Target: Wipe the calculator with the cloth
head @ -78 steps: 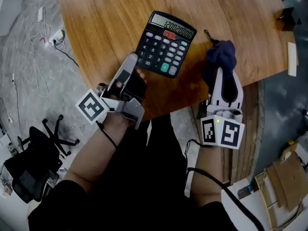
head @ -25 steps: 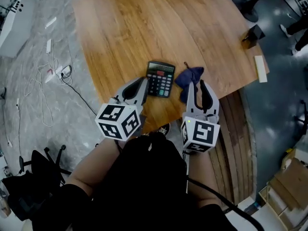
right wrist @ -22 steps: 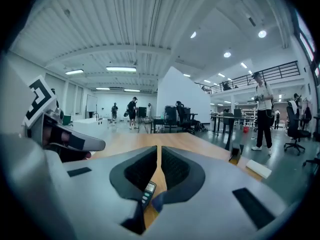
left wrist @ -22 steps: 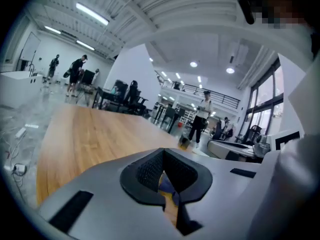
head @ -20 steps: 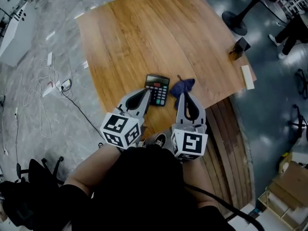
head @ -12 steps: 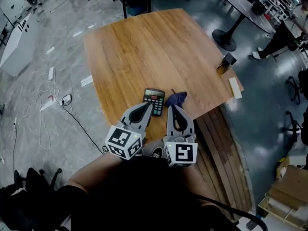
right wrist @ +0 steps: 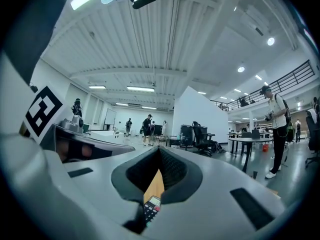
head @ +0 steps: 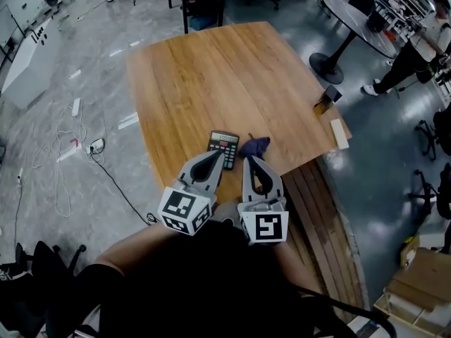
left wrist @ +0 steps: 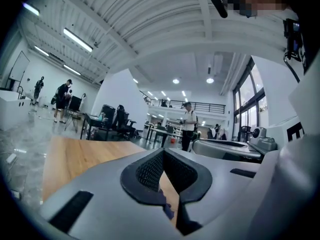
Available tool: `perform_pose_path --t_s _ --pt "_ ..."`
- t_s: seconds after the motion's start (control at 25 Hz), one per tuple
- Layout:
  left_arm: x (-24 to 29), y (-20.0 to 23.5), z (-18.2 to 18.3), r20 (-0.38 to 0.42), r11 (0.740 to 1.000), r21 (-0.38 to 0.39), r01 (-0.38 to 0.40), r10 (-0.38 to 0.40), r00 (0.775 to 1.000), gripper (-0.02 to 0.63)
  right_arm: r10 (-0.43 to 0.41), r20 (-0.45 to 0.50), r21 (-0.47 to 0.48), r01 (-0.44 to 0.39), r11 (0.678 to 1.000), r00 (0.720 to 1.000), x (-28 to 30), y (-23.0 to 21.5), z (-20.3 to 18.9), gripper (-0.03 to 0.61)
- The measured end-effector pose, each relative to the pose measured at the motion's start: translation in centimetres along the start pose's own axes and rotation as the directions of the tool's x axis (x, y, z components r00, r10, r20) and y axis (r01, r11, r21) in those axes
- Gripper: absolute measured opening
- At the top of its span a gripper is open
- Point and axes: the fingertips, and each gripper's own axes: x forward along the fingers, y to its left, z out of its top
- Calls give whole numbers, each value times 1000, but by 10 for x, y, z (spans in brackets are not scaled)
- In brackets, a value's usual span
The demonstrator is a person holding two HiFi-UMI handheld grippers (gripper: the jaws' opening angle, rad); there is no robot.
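The left gripper [head: 213,159] is held clenched on nothing, level and well above the near edge of the table [head: 211,69]. The calculator [head: 223,148] is seen lying flat near that edge, with the cloth [head: 254,146] crumpled just beside it on its right and gripped by nothing. The right gripper [head: 251,162] is likewise pressed shut and empty. No wiping is under way; it is judged either finished or not begun

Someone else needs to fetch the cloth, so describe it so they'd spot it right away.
Find the big wooden table, then its near edge, where a black calculator lies. The cloth sits just right of it in the head view: a small crumpled dark blue bundle, the only soft thing there.
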Motion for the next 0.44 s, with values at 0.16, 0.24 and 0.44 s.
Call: perform_pose_path --t_s 0.16,0.24,0.44 --pt "7 0 3 10 1000 3 -10 10 1000 6 -16 14 11 16 1000 1000 -2 -9 0 15" --pt "8 -2 2 7 1000 5 -11 11 1000 6 -24 18 11 24 1000 1000 -3 -12 -1 15" --pt "9 -9 -5 -3 1000 7 -6 6 1000 6 -36 23 38 35 999 999 -8 -16 -5 15"
